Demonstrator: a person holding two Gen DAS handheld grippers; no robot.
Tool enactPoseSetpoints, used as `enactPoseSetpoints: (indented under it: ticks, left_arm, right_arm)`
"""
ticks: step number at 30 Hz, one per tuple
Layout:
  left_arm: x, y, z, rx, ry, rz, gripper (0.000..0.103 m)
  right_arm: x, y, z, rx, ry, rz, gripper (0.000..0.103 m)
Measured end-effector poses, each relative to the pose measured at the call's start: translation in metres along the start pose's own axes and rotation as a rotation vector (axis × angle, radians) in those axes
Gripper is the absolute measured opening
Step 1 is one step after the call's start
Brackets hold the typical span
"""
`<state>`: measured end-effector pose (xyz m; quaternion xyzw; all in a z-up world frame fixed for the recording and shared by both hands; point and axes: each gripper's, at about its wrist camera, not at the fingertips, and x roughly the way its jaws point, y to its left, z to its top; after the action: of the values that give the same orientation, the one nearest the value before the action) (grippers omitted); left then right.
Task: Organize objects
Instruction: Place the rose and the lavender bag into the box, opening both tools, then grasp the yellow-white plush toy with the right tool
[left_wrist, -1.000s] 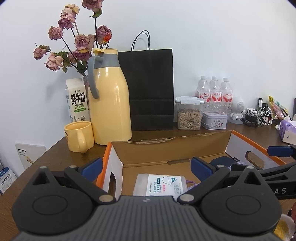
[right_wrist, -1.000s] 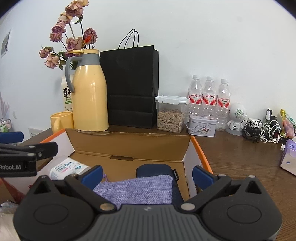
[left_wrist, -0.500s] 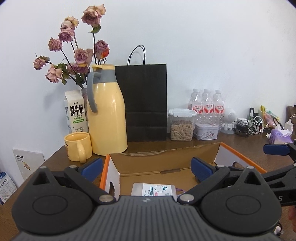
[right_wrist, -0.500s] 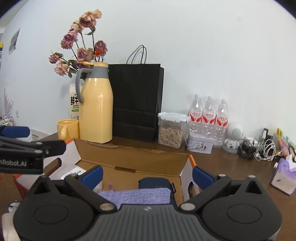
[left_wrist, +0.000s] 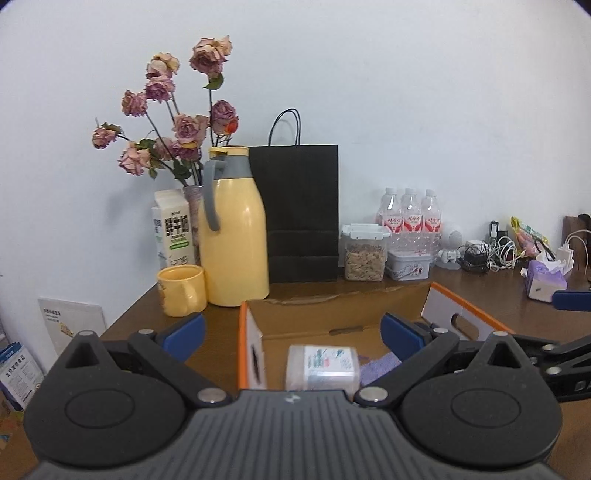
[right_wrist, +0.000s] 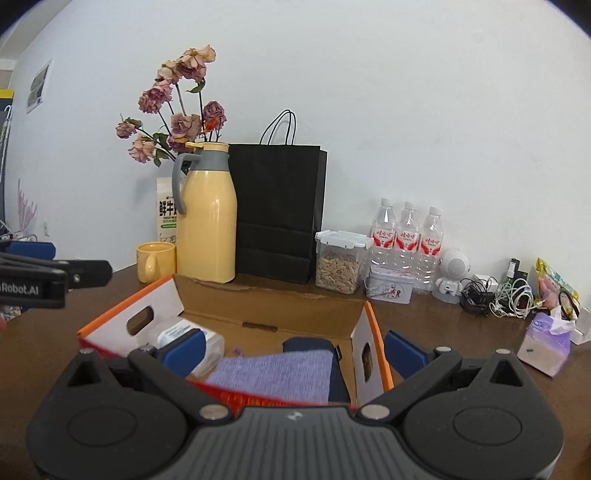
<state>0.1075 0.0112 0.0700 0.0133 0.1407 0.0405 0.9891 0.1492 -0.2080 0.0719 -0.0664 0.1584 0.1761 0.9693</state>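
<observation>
Both claws spread wide and empty: left claw (left_wrist: 291, 326) hangs over the near left corner of the open orange-edged cardboard box (left_wrist: 373, 306), right claw (right_wrist: 293, 349) over its near right side. Box sits mid brown wooden bench (right_wrist: 443, 325), flaps up, already holding a white wet-wipes pack with printed label (left_wrist: 322, 367) on the left, a flat lilac woven fabric pouch (right_wrist: 273, 373) in the middle and a dark navy case (right_wrist: 308, 345) behind it, so packing looks well along. Likely next step is fetching another loose item or closing up; to do it well, lift clear of the box walls before swinging sideways, then come down square on the target with fingers either side of it. Nearest loose candidate looks like the purple-and-white tissue pack (right_wrist: 543, 345), well right of the box. Obstacles: upright end flap with handle cutout (right_wrist: 365, 354) sits right by the right claw, easy to snag. Back row of yellow thermos jug (left_wrist: 232, 236), yellow mug (left_wrist: 181, 291), black paper bag (left_wrist: 301, 214), clear lidded nut tub (left_wrist: 364, 254) and three water bottles (right_wrist: 406, 229) is tall, tippy; cable tangle (right_wrist: 495, 291) far right
</observation>
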Motion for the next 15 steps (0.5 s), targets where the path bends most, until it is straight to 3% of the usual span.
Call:
enactPoseSetpoints:
  ticks: [8,15]
  left_arm:
    - [-0.028,0.024,-0.023,-0.004,0.047,0.041,0.103]
    - [-0.037,0.044,-0.048,-0.021,0.120,0.080,0.103]
  right_arm:
    - [-0.032,-0.001,-0.025,0.011,0.045,0.012,0.103]
    - [-0.035,0.008,-0.045,0.045,0.112,0.060,0.103]
